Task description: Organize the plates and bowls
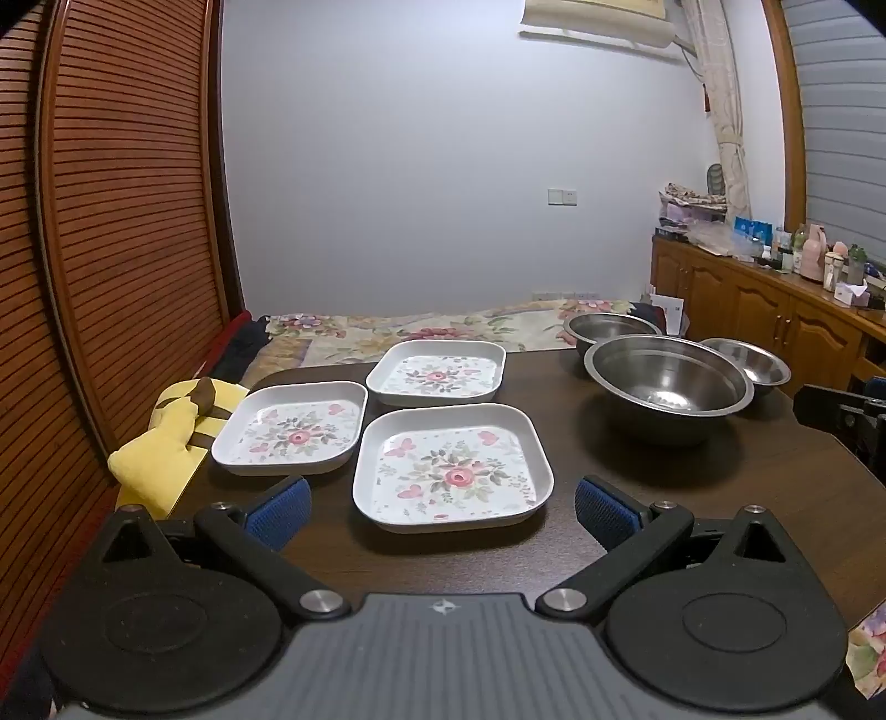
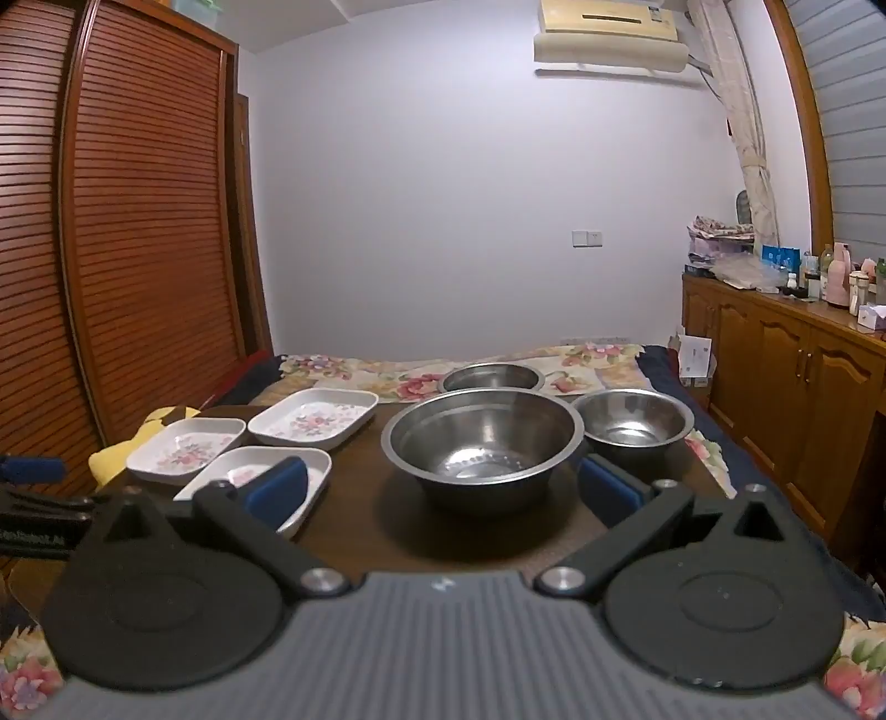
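Left gripper (image 1: 443,507) spread, facing nearest floral plate (image 1: 453,468); right gripper (image 2: 443,490) spread, facing largest steel bowl (image 2: 483,443).

**Room furnishings and background objects**

A dark brown wooden bench (image 1: 637,498) stands against a bed covered by a floral-patterned quilt (image 1: 421,327). A yellow plush toy with brown markings (image 1: 171,437) lies just beside the bench's left edge. A louvred reddish-brown wooden wardrobe (image 2: 138,221) fills the left side. On the pale wall (image 2: 443,194) are a white switch plate (image 2: 586,238) and, high up, a cream air conditioner (image 2: 609,33). A beige tied curtain (image 2: 747,138) hangs at right above a honey-coloured wooden cabinet (image 2: 786,376) carrying assorted bottles and boxes (image 2: 830,277).
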A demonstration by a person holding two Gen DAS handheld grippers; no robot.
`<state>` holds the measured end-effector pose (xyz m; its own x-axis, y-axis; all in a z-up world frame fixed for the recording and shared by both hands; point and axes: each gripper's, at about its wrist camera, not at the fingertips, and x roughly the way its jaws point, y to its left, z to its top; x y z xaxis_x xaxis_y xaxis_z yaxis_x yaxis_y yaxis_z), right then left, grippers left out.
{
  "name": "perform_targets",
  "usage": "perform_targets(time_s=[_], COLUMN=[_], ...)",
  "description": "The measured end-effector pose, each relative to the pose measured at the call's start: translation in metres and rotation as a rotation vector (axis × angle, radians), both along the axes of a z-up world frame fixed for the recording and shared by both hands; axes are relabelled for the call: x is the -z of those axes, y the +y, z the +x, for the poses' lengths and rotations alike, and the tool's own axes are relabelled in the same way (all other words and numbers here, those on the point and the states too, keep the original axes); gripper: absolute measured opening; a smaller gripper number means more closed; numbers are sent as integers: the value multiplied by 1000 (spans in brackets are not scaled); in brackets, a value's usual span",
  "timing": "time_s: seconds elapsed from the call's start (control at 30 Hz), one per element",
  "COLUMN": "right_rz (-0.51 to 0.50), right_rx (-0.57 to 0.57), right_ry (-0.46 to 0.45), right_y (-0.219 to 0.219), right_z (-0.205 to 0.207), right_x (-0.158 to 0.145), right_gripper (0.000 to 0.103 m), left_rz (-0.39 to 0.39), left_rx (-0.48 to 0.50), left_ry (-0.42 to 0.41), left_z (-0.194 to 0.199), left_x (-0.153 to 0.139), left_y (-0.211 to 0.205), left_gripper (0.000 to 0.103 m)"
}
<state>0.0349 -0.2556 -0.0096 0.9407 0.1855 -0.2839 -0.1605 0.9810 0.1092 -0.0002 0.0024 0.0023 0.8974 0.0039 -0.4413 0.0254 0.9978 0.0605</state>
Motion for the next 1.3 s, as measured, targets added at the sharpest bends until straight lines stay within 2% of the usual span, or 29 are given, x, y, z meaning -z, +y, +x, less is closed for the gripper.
perform_targets(time_s=[1.3], right_rz=[2], right_rx=[5], right_ry=[14], right_y=[0], right_z=[0], right_x=[2], right_gripper=[103], left_rz=[-1], left_rx=[-3], left_ry=[-11], left_z=[-3], left_x=[-2], left_y=[4], left_gripper=[103])
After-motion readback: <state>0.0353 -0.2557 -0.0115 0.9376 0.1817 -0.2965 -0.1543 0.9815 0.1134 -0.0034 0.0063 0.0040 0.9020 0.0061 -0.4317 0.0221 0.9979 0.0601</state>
